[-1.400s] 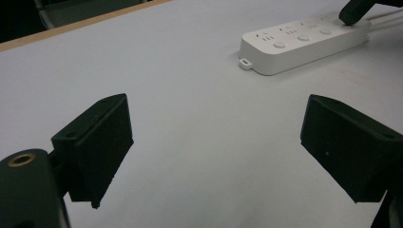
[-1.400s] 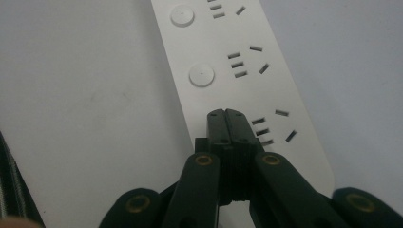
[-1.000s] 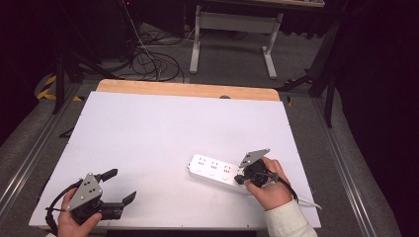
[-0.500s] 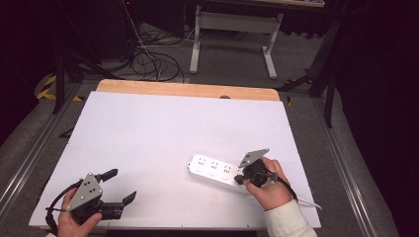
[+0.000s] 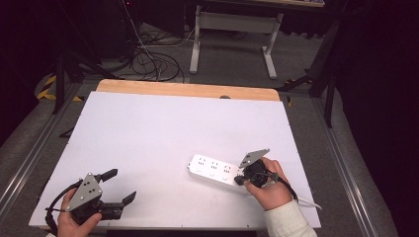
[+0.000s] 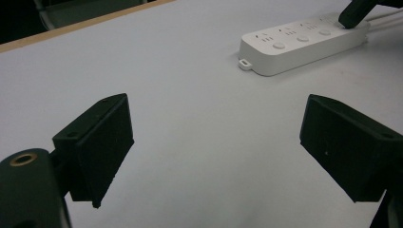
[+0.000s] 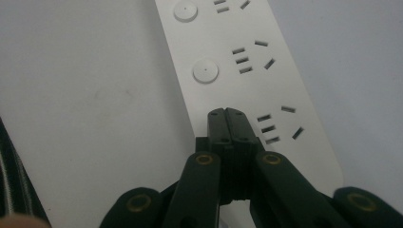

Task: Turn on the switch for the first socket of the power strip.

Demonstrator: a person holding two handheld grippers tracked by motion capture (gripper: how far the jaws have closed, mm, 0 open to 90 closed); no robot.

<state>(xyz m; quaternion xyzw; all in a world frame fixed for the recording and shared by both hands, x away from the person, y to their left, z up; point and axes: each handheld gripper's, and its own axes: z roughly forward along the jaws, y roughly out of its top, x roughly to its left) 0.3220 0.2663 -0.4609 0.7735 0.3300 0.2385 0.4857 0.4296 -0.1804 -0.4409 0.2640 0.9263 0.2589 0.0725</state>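
A white power strip [image 5: 216, 171] with three sockets and three round buttons lies on the white table, right of centre near the front. My right gripper [image 5: 241, 179] is shut with nothing between its jaws, and its tip rests on the strip's near end [image 7: 226, 114], where the third button would be. The strip [image 7: 240, 71] runs away from that gripper. My left gripper [image 5: 120, 186] stands open at the front left corner, well apart from the strip [image 6: 304, 42], jaws empty and just above the table.
The strip's white cable [image 5: 306, 201] trails off toward the table's right front edge. A wooden strip [image 5: 188, 90] borders the table's far edge. Beyond it are a desk frame [image 5: 232, 29] and floor cables [image 5: 148, 59].
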